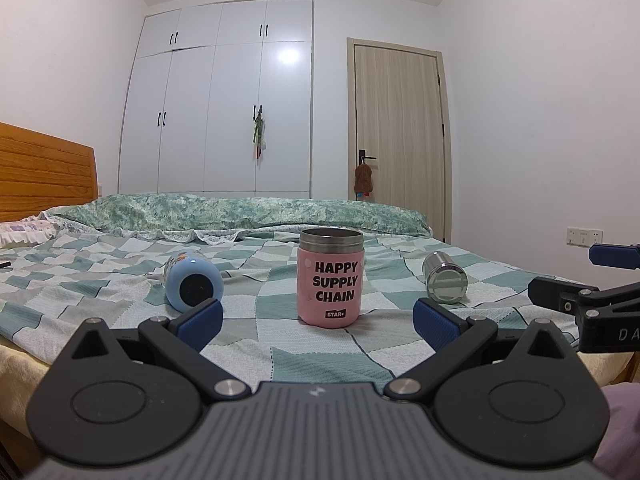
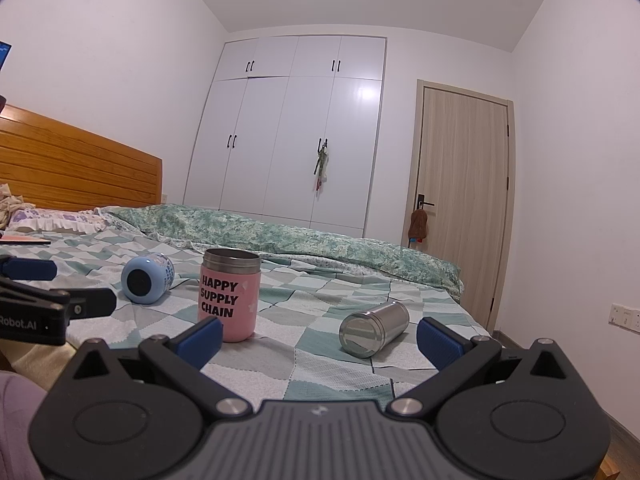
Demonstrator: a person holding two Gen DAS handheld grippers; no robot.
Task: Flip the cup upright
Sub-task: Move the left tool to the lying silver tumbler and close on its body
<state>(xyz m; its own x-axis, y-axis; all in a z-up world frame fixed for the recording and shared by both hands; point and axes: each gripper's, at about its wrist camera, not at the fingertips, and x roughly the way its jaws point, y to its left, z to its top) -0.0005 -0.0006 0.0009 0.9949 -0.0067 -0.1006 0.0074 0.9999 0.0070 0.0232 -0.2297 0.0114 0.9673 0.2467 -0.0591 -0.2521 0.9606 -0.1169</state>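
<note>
The steel cup [image 2: 374, 328] is lying on its side on the checked bedspread [image 2: 332, 376], base facing the cameras, mouth probably pointing away; the pink cup [image 1: 330, 278] is standing upright left of it. Left gripper [image 1: 318, 320] and right gripper [image 2: 320, 338] are both gaping, empty.

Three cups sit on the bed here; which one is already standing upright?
The pink cup printed "HAPPY SUPPLY CHAIN", in the middle, stands upright with its steel rim up. The blue cup and the steel cup both lie on their sides.
</note>
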